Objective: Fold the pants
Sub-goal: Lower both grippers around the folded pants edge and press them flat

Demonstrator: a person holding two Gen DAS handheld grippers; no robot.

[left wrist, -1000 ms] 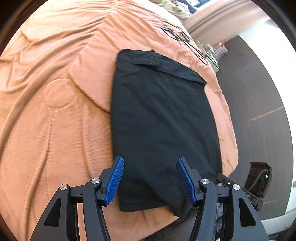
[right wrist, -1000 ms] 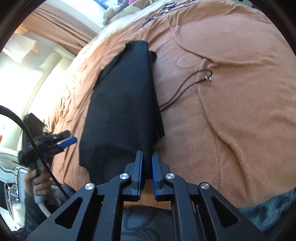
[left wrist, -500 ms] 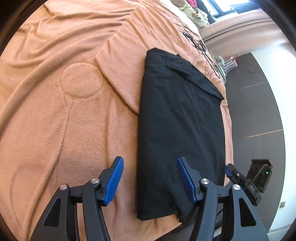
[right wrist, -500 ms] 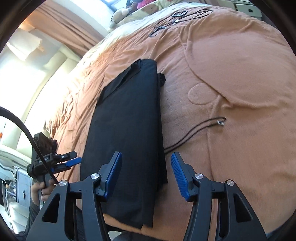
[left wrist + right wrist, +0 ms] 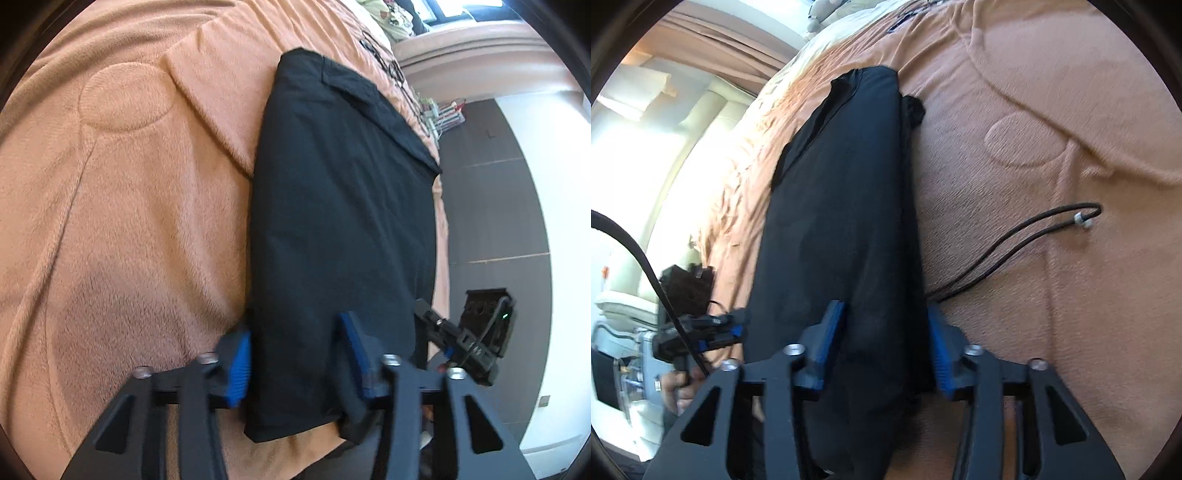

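The black pants (image 5: 340,206) lie folded lengthwise in a long strip on the orange bed cover, near the bed's edge. They also show in the right wrist view (image 5: 842,206). My left gripper (image 5: 297,354) is open, its blue pads astride the near end of the pants along one long edge. My right gripper (image 5: 882,343) is open, its pads astride the near end along the other long edge. A thin black drawstring (image 5: 1015,243) with a metal tip trails from the pants onto the cover.
The orange fleece bed cover (image 5: 122,206) spreads wide on one side of the pants. The bed's edge and a dark floor (image 5: 491,206) lie on the other. Each view shows the other hand-held gripper (image 5: 458,339) (image 5: 701,328) beside the bed. Cushions and curtains are far off.
My right gripper opened from shut on the pants' edge. Both grippers have moved down and closer, and their pads now straddle the near end of the pants.
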